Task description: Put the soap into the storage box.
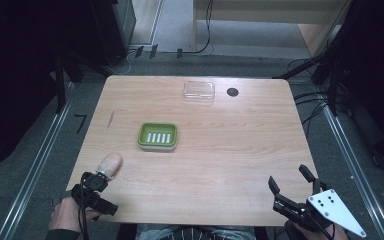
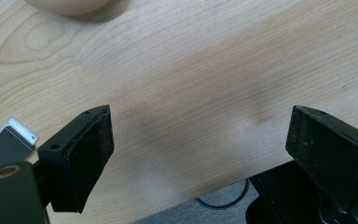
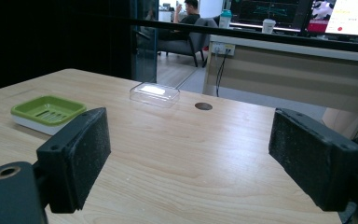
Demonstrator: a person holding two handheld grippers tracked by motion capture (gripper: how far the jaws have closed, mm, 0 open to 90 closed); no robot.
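Observation:
A green soap dish (image 1: 158,136) with a slotted white insert sits near the table's middle, and it lies to the left of the jaws as the soap dish (image 3: 48,111) in the right gripper view. A beige oval bar (image 1: 109,164) lies near the front left corner. My left gripper (image 1: 96,182) is just behind the bar at the table's front edge, open and holding nothing. In its own view the left gripper (image 2: 200,121) looks down on bare wood, with the bar (image 2: 70,5) at the top edge. My right gripper (image 1: 288,176) stands open and holds nothing at the front right, and the right gripper (image 3: 189,126) faces across the table.
A clear plastic box (image 1: 199,91) rests at the far edge, beside a dark round hole (image 1: 232,91) in the wooden table (image 1: 230,150). Cables and dark stands surround the table on the floor. A desk with screens and a seated person (image 3: 189,14) stand far behind.

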